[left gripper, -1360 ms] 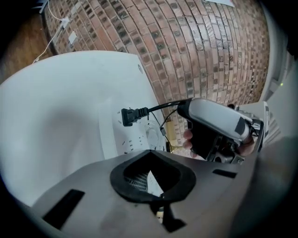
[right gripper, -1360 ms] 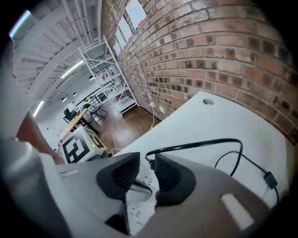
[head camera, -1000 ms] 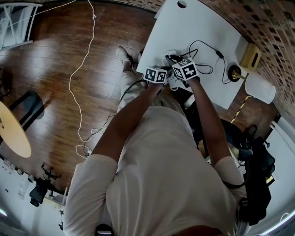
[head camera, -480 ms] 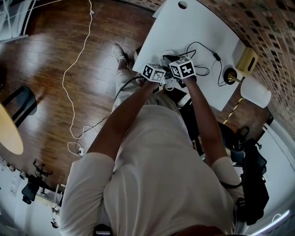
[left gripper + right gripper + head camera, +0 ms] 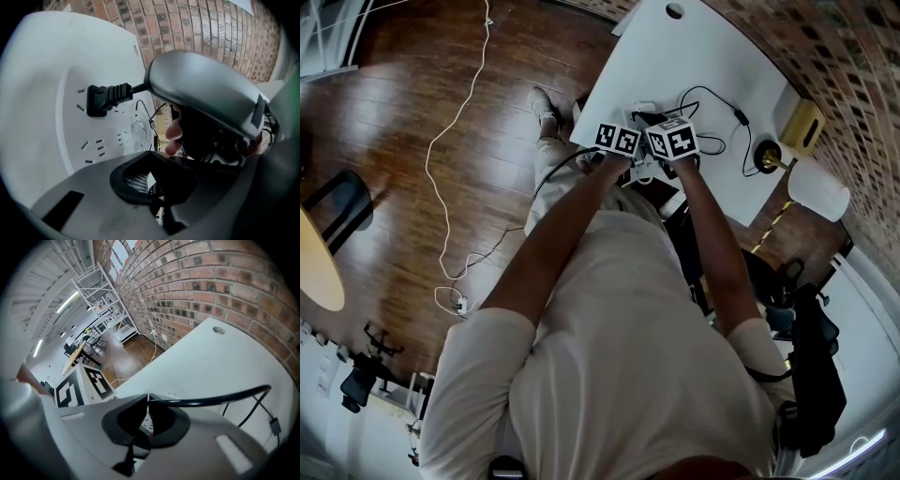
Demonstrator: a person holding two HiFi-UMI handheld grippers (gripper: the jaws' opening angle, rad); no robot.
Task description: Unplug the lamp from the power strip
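White table: right hand-held gripper, jaws closing on lamp cord.

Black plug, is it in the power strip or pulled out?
In. The plug has its head sitting against the power strip, no prongs showing.

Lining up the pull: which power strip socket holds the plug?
The upper one in the left gripper view, filled by the black plug; the slots lower down the power strip are bare.
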